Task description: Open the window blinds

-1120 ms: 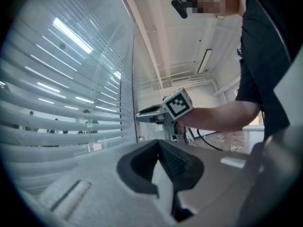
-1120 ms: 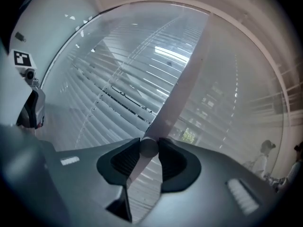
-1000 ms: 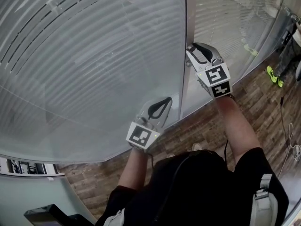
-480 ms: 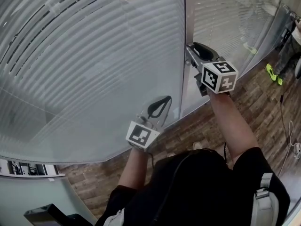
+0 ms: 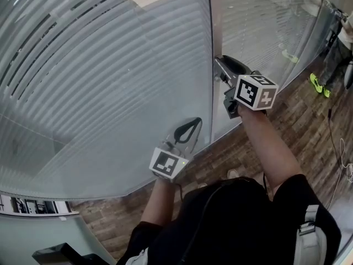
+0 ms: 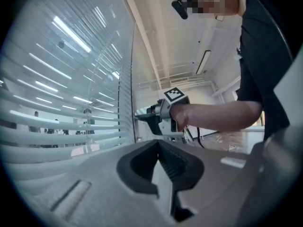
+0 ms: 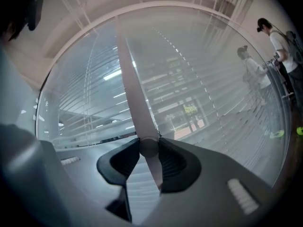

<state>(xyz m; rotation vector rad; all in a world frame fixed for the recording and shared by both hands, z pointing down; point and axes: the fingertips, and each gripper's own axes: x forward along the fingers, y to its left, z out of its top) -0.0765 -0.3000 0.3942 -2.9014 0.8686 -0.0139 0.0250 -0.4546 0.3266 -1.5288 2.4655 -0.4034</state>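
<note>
Grey slatted window blinds (image 5: 110, 81) hang behind glass panes split by a vertical frame post (image 5: 211, 43). My right gripper (image 5: 219, 65) points level at that post and is shut on a small round blind knob (image 7: 148, 147) on it; the pads press on it from both sides. The left gripper (image 5: 194, 123) is held lower and to the left, close to the glass, shut with nothing between its tips. In the left gripper view the right gripper (image 6: 140, 115) reaches in to the post from the right.
A wood-pattern floor (image 5: 287, 120) runs below the glass. At the right a person stands by the window (image 7: 279, 37), with bright yellow-green shoes (image 5: 319, 85). A cable (image 5: 339, 159) lies on the floor at the far right.
The right gripper has rolled about its own axis while staying on the knob, so its marker cube shows different faces. The left gripper has kept still.
</note>
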